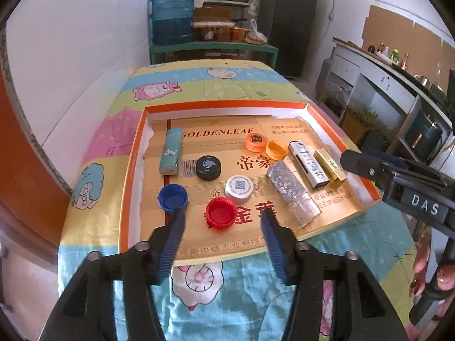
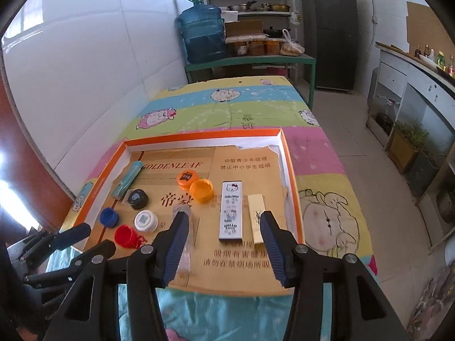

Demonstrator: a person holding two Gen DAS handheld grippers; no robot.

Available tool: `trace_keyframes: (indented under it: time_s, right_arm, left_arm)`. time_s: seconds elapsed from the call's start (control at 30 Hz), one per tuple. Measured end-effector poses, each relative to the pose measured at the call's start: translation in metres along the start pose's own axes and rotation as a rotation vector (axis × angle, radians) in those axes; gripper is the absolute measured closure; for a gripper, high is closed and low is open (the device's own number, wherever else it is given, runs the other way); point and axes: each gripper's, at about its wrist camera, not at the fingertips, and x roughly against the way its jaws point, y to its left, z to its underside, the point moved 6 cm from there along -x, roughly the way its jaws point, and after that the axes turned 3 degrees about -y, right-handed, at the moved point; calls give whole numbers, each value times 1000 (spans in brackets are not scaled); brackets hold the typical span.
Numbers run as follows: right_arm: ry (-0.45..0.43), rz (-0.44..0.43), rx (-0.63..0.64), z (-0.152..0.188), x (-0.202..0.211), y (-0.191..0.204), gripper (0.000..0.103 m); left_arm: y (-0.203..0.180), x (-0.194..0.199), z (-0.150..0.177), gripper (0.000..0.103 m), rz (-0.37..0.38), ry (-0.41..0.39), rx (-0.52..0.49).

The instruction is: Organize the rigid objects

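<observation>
Where the cartoon-printed cloth (image 1: pixel 216 85) covered the table, a shallow orange-rimmed cardboard tray (image 1: pixel 227 104) lined with tan printed card held everything. From left to right in it lay a teal flowered rectangular lighter (image 1: pixel 170 156), a blue plastic bottle cap (image 1: pixel 173 198) lying open side up, a black round cap (image 1: pixel 209 167), a red plastic cap (image 1: pixel 221 213) also open side up, a white round cap with a printed code (image 1: pixel 239 188), an orange lidded cap (image 1: pixel 256 141) touching an open translucent orange cap (image 1: pixel 276 150), a clear flower-patterned rectangular case (image 1: pixel 293 193), a white cartoon-printed rectangular lighter (image 1: pixel 308 164) and a gold rectangular lighter (image 1: pixel 331 164).

The left gripper (image 1: pixel 223 216) had its blue ribbed jaws spread wide, pinching nothing; the red cap sat between the fingertips with neither pad touching it, and the blue cap lay just beside the left finger. The right gripper (image 2: pixel 224 220) was likewise spread and empty, framing the lower end of the white lighter, with the clear case (image 2: pixel 186 244) behind its left finger and the gold lighter (image 2: pixel 257 218) just inside its right one. Both tools angled downward over the tray's near edge. Fingers of a hand (image 1: pixel 426 272) showed at the right gripper's handle.
</observation>
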Motion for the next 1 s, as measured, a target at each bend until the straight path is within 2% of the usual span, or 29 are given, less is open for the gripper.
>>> trace_keyframes:
  time_s: [0.33,0.57,0.73,1.0]
  right_arm:
    - [-35,44,-2,16,30,10,51]
    - [-50,59,-6,26,49,17,51]
    - [-62,74,-20,34,65,19,51]
    - [-81,97,-35,49,91,24,51]
  left_arm:
    - [2,29,6,33,15,-44,39]
    - [1,46,12,32,22,-57,45]
    - [1,69,17,32,3,-96,59]
    - [0,109,27,33,21,-152,101]
